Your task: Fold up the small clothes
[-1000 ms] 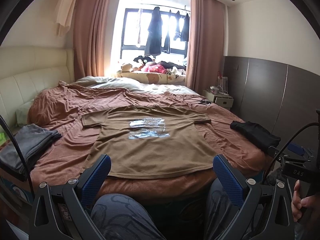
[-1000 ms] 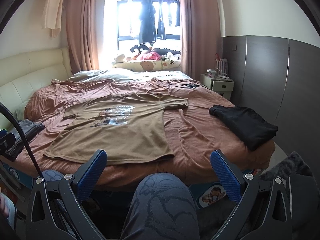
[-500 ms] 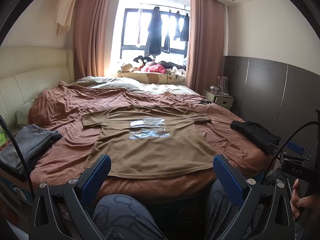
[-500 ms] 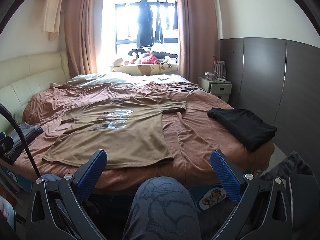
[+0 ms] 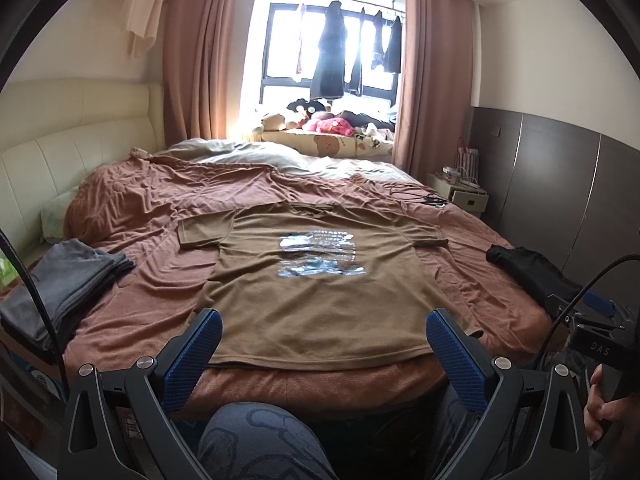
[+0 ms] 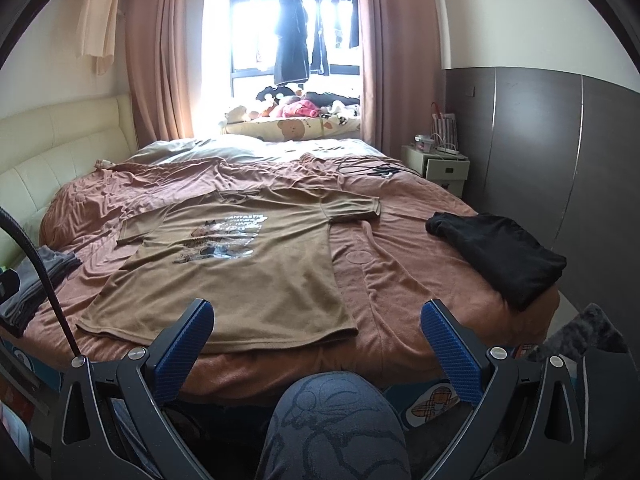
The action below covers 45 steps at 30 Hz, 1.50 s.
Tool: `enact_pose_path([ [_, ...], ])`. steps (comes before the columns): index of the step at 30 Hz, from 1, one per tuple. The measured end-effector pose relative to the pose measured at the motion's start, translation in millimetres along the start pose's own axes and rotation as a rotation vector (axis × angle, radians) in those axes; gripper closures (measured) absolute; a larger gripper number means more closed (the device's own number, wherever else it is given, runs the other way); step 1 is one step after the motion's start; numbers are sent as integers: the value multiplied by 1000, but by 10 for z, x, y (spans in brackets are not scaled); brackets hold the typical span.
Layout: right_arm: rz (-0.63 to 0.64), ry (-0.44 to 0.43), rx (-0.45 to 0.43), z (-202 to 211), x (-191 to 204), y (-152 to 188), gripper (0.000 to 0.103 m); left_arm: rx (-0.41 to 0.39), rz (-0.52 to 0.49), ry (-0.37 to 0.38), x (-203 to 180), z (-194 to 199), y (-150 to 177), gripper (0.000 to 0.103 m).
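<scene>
The tee (image 5: 320,304), spread flat on the bed (image 5: 132,280), looks soft and limp, best pinched at its hem corners by both empty, wide-apart grippers (image 5: 320,354) (image 6: 316,340).

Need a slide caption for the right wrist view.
Open right gripper hovers at the bed's edge; brown T-shirt spread flat, print up, black garment folded to its right.

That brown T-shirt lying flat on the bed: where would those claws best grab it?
Probably at the brown T-shirt's hem corners, one in each open gripper, coming in low from the near bed edge. It lies spread face-up, and the hem is the closest free edge to pinch.
</scene>
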State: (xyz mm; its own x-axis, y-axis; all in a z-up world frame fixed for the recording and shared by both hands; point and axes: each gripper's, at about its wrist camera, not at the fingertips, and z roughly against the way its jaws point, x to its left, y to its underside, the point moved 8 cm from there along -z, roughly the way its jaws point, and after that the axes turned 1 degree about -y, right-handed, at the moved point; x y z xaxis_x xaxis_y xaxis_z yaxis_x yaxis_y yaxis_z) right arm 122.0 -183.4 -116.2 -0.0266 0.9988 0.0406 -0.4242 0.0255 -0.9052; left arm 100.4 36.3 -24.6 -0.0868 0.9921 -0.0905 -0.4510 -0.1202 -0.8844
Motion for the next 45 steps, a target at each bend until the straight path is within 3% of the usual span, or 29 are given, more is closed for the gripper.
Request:
enact_pose_path([
  [20, 4, -31, 63, -785, 202, -434, 0, 50, 77, -83, 740, -638, -343, 0],
  [27, 18, -43, 62, -1073, 330, -611, 0, 30, 83, -119, 973, -810, -564, 0],
  [41, 42, -107, 93, -1718, 552, -866, 0, 51, 120, -192, 1488, -1288, -787, 0],
  [45, 43, -171, 131, -1917, 664, -890, 0, 67, 128, -206, 1663, -1454, -816, 0],
])
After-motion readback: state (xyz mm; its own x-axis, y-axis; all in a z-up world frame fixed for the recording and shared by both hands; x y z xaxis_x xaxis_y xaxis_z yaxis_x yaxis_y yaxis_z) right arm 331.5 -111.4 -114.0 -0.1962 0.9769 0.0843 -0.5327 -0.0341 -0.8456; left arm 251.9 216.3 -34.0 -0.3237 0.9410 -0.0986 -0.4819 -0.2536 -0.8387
